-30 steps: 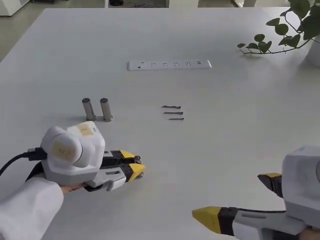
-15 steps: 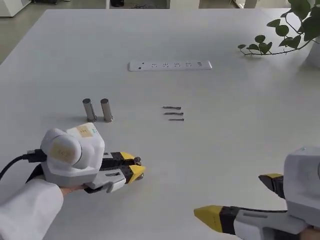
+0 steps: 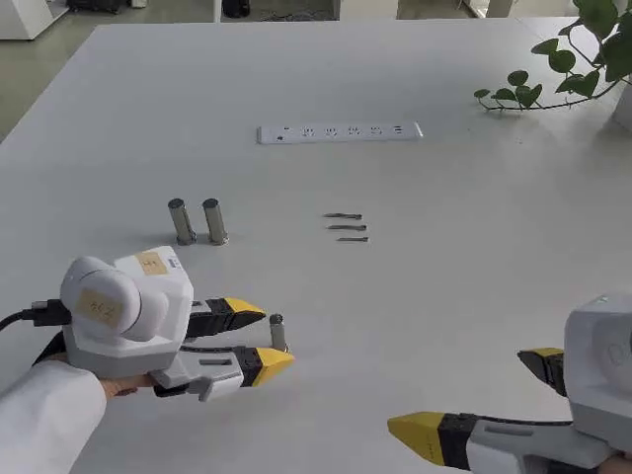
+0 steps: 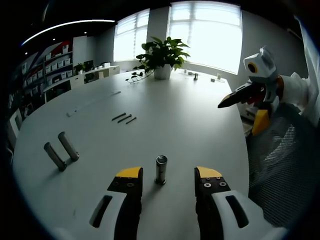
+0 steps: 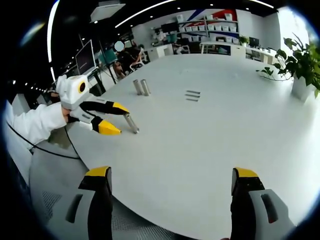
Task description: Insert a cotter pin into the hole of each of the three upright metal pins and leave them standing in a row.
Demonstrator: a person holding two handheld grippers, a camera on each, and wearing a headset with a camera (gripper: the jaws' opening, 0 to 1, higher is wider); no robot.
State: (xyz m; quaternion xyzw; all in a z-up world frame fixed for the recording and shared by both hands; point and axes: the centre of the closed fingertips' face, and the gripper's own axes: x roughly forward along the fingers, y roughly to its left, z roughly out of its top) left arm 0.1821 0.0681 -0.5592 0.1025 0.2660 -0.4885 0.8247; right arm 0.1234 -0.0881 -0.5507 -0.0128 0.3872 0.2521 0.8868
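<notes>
Two upright metal pins stand side by side at the left. A third metal pin stands upright nearer to me, in the gap between the yellow tips of my left gripper. That gripper is open and touches neither side of the pin. Three cotter pins lie in a short stack at mid-table. My right gripper hovers wide open at the lower right, holding nothing. The right gripper view also catches the left gripper beside the third pin.
A white power strip lies across the far middle of the white table. A potted plant stands at the far right corner. Bare tabletop separates the two far pins, the cotter pins and my grippers.
The left gripper's jaws, shut around the third pin before, have spread apart. The pin now stands free on the table between them. The right gripper has barely moved.
</notes>
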